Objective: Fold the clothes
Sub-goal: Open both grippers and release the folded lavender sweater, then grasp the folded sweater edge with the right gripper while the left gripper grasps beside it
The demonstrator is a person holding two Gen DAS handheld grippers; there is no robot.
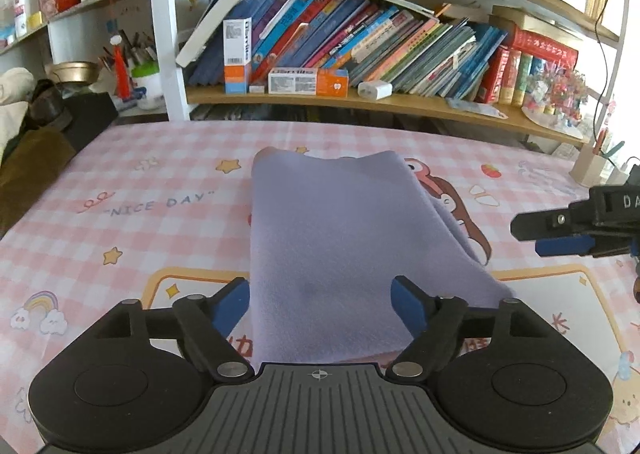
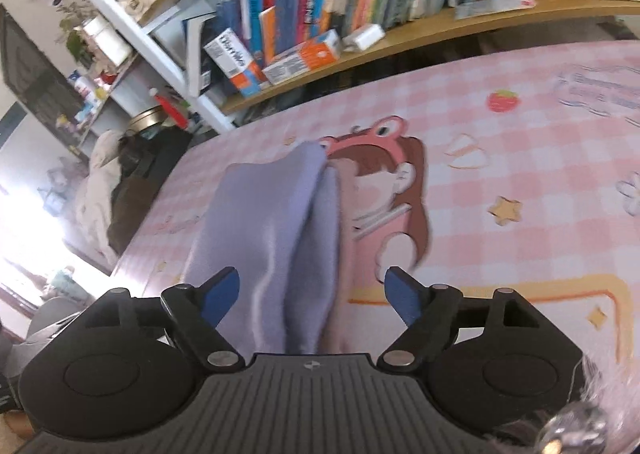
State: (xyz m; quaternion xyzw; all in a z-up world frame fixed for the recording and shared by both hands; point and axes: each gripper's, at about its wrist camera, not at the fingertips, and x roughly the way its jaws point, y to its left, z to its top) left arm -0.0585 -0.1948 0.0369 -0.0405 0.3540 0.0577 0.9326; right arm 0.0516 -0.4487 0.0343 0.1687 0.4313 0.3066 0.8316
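Note:
A lilac cloth lies folded into a long strip on the pink checked tablecloth, running away from the camera. My left gripper stands open just above the strip's near end, its blue pads apart on either side and not pressing it. In the left wrist view my right gripper enters from the right edge, clear of the cloth. The right wrist view shows the cloth as two soft folds. My right gripper is open over its near end, pads not touching the fabric.
A bookshelf full of books and boxes runs along the far side of the table. Dark bags and clutter sit past the left edge. A pen holder stands at the far right. A cartoon print lies right of the cloth.

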